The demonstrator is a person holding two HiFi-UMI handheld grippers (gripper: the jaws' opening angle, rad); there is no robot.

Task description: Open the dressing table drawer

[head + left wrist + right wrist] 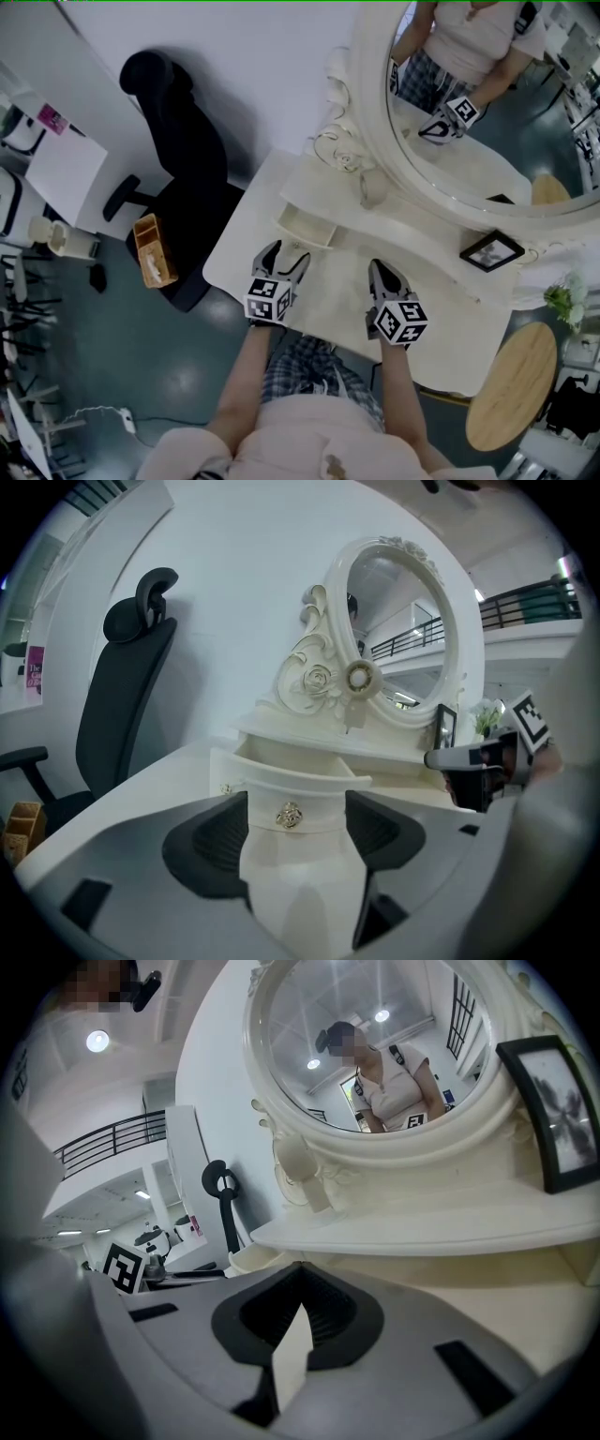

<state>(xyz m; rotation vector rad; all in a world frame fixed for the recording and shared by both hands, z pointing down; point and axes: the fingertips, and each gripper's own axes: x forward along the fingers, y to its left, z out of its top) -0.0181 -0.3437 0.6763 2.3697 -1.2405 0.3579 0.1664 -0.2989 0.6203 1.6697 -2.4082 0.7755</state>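
Where the head view looks down: dressing table (234,258), white, with its small drawer (305,228) standing pulled out from the raised shelf at the far left. The left gripper (286,253) is just near of the drawer; the right gripper (382,274) is to its right, over the tabletop.

Left gripper view: jaws wide apart, pads (217,841) flanking the drawer's curved front, gold knob (290,815) between them (nothing gripped).

Right gripper view: jaws closed together, empty; oval mirror (375,1044) and picture frame (558,1110) beyond.
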